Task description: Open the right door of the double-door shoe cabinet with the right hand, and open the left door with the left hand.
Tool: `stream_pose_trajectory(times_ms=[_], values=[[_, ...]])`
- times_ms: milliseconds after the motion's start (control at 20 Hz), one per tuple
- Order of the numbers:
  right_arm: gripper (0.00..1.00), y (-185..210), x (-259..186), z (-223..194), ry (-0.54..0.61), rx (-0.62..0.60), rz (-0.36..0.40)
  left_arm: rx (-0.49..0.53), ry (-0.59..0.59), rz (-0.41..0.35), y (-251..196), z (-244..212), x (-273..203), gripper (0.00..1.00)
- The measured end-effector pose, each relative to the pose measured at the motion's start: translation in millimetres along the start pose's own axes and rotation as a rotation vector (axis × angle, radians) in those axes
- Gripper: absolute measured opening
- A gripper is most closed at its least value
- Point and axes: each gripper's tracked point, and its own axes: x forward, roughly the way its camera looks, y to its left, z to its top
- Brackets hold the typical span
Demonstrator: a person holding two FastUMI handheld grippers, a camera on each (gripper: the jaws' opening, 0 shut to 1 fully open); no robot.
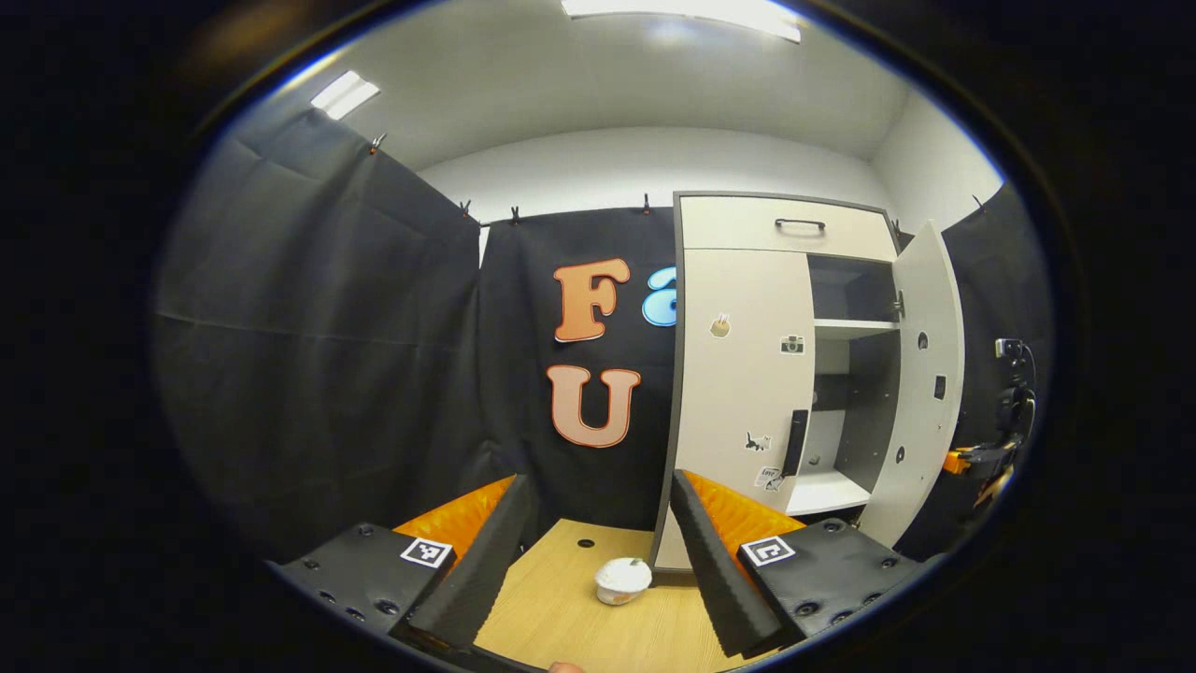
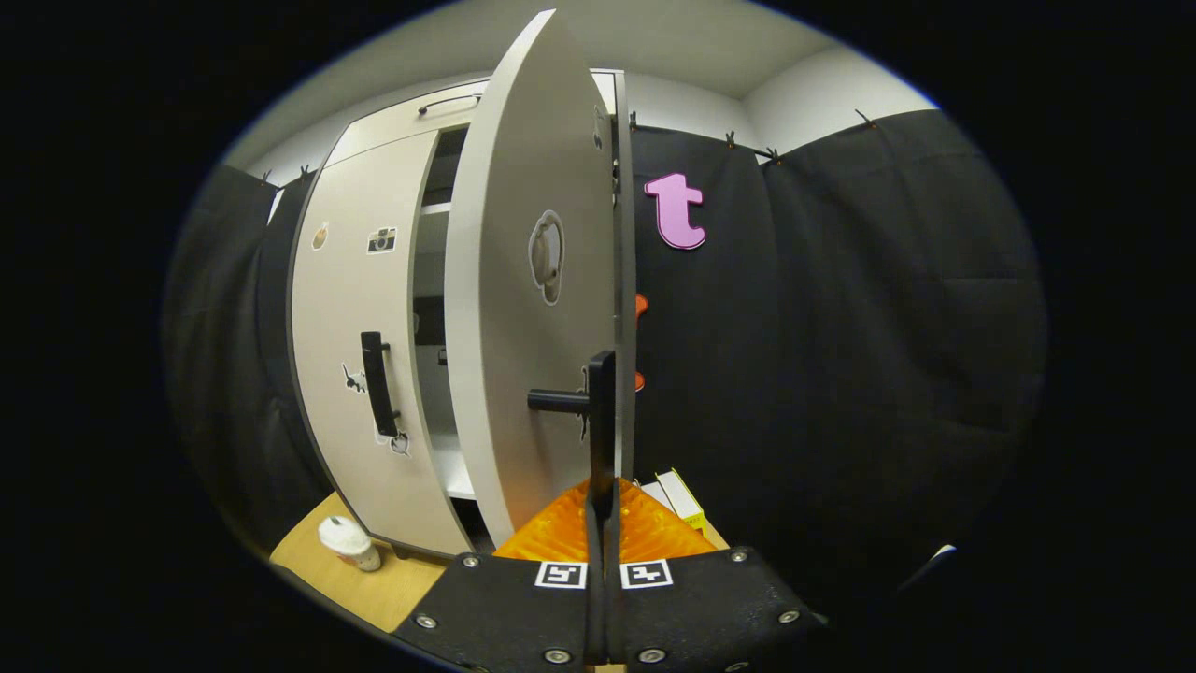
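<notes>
We've got the right gripper clamped on the right door's handle, the right door swung well open. Our left gripper hangs wide open over the wooden table, short of the closed left door and its handle.

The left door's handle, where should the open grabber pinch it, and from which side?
Pinch the black vertical bar handle on the closed left door, probably around its middle. It stands off the door near the edge by the open half, so the open left gripper should come straight from the front, one finger on each side of the bar.
</notes>
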Motion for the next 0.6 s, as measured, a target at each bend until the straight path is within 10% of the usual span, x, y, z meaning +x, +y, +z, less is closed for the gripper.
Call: stream_pose_trajectory(times_ms=[600], values=[[0.0,-20,-11,9,-0.047,0.025,0.025,0.001,0.013,-0.068,-81,-9,19,0.96]])
